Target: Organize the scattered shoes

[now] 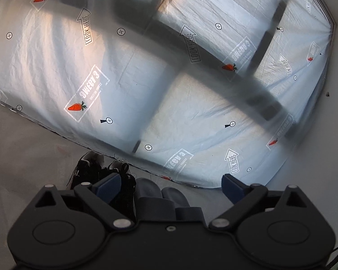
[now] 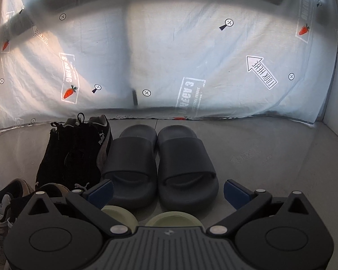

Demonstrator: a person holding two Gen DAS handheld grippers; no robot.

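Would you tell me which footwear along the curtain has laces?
The black suede sneakers have laces; the dark grey rubber slides on their right in the picture are strap-only.

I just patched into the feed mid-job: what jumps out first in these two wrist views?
The backlit printed sheet fills the background, dotted with carrots and arrows. In front of it on the floor, a pair of dark slides stands side by side, with black sneakers close on their left. Both grippers, left and right, are open and hold nothing.
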